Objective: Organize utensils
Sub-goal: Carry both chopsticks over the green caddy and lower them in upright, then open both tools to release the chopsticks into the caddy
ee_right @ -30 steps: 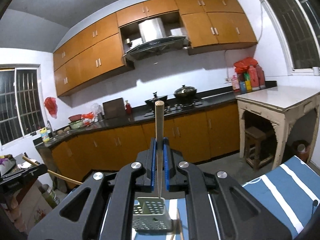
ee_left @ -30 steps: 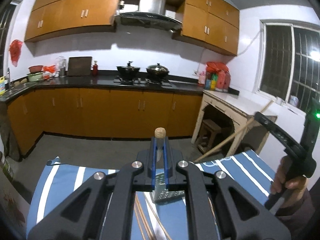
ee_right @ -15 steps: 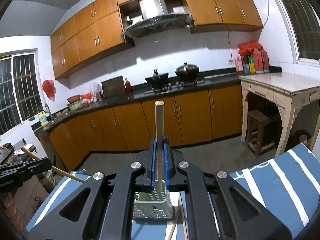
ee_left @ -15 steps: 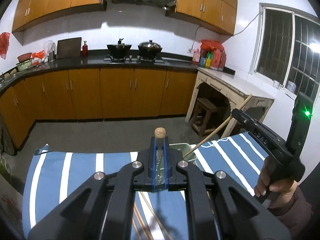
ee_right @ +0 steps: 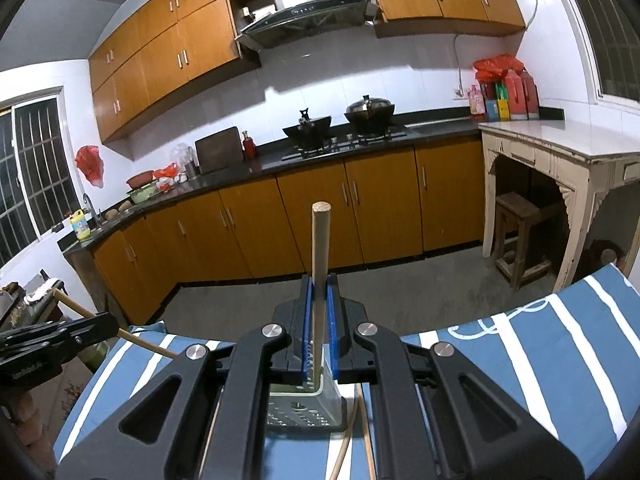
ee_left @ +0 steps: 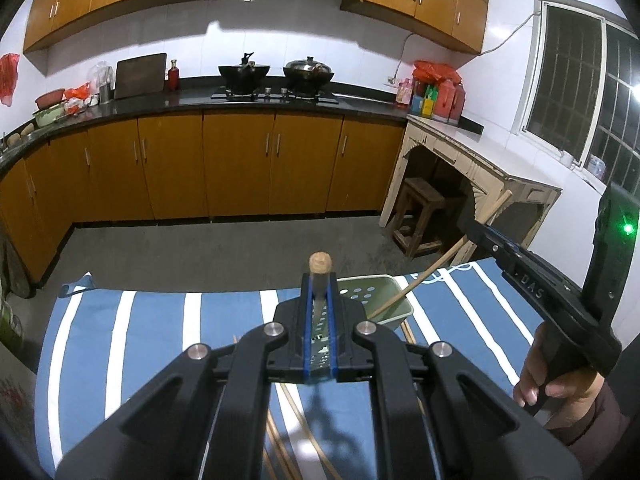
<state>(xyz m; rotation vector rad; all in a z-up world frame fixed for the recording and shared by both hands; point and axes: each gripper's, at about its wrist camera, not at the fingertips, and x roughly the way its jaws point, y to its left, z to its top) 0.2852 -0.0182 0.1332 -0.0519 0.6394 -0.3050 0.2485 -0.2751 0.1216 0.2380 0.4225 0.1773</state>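
Observation:
My left gripper (ee_left: 320, 312) is shut on a wooden-handled utensil (ee_left: 320, 263), its rounded end pointing forward. My right gripper (ee_right: 319, 320) is shut on a long wooden stick (ee_right: 320, 248). In the left wrist view the right gripper (ee_left: 476, 234) holds that stick (ee_left: 440, 260) slanted with its lower end inside the pale green perforated holder (ee_left: 376, 300). The holder also shows in the right wrist view (ee_right: 304, 412), just below my right fingers. The left gripper (ee_right: 112, 326) with its stick (ee_right: 140, 340) shows at the left edge there. Loose chopsticks (ee_left: 296, 420) lie on the cloth.
A blue cloth with white stripes (ee_left: 160, 332) covers the table. Beyond are orange kitchen cabinets (ee_left: 240, 164), a stove with two pots (ee_left: 276, 72), a cream side table (ee_left: 480, 168) with a stool (ee_left: 420, 216) under it, and a bare floor.
Both grippers have tilted down and come lower toward the table. The right gripper's stick has gone down with its tip into the green holder. Both stay shut on their utensils.

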